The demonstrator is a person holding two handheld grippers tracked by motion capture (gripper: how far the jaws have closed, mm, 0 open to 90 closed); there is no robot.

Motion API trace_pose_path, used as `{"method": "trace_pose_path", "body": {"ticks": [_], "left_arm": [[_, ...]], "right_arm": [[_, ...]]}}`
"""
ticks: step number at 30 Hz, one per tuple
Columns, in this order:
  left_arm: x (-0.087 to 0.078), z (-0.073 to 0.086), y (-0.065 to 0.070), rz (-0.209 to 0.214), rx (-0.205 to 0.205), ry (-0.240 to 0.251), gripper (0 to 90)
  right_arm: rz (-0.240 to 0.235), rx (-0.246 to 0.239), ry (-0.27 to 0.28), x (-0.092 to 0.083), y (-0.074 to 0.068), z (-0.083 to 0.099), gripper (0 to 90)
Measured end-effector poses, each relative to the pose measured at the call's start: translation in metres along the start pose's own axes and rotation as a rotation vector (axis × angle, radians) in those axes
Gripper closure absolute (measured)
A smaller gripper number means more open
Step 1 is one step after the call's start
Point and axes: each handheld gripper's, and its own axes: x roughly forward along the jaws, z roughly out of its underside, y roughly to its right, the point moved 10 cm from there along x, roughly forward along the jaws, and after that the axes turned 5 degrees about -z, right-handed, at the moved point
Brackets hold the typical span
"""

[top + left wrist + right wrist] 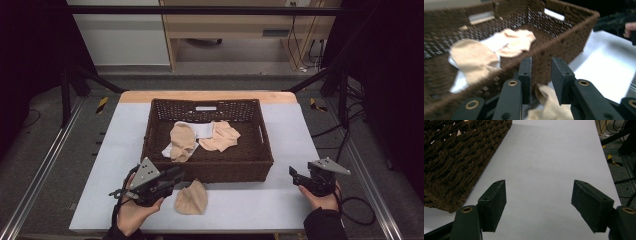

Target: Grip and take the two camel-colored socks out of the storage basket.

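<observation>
Basket taken as landmark, set mid-table. Three socks seen lying inside it, on its floor. One beige sock is found outside, on the table just before the basket's near wall. Left gripper is held just left of that sock, close to the near wall; jaws are parted, nothing pinched, the sock lying beneath them. Right gripper is held off the basket's near right corner, jaws spread and empty above bare table.
</observation>
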Motion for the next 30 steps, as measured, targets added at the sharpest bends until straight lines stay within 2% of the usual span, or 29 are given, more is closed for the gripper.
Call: {"method": "trace_pose_path", "body": {"ticks": [2, 7, 10, 13, 18, 21, 22, 24, 25, 30], "left_arm": [[-0.002, -0.008, -0.008, -0.022, -0.009, 0.017, 68.1], [-0.005, -0.022, -0.020, -0.046, -0.029, 0.043, 66.9], [-0.005, -0.038, -0.031, -0.066, -0.037, 0.069, 65.3], [-0.004, -0.045, -0.036, -0.080, -0.034, 0.074, 64.5], [0.005, -0.064, -0.051, -0.113, -0.029, 0.085, 60.3], [0.012, -0.071, -0.057, -0.109, -0.052, 0.086, 58.5], [0.017, -0.074, -0.063, -0.124, -0.065, 0.080, 57.4], [0.020, -0.076, -0.066, -0.132, -0.070, 0.079, 57.0], [0.026, -0.078, -0.072, -0.149, -0.082, 0.072, 56.2], [0.038, -0.084, -0.087, -0.193, -0.086, 0.053, 55.0]], "right_arm": [[0.001, 0.004, 0.002, 0.000, 0.000, -0.001, 28.0], [0.006, 0.003, 0.006, 0.000, 0.001, -0.002, 27.2], [0.005, 0.007, 0.006, 0.000, 0.001, -0.002, 26.8], [0.004, 0.007, 0.006, 0.000, 0.001, -0.002, 26.7], [0.002, 0.013, 0.012, -0.001, 0.001, -0.003, 25.5], [-0.001, 0.017, 0.014, -0.001, 0.001, -0.004, 25.1], [0.000, 0.012, 0.014, 0.000, 0.001, -0.004, 25.1], [0.002, 0.008, 0.012, 0.000, 0.001, -0.004, 25.1], [0.001, 0.009, 0.010, 0.000, 0.001, -0.004, 25.1], [0.001, 0.007, 0.012, 0.001, 0.001, -0.004, 25.2]]}}
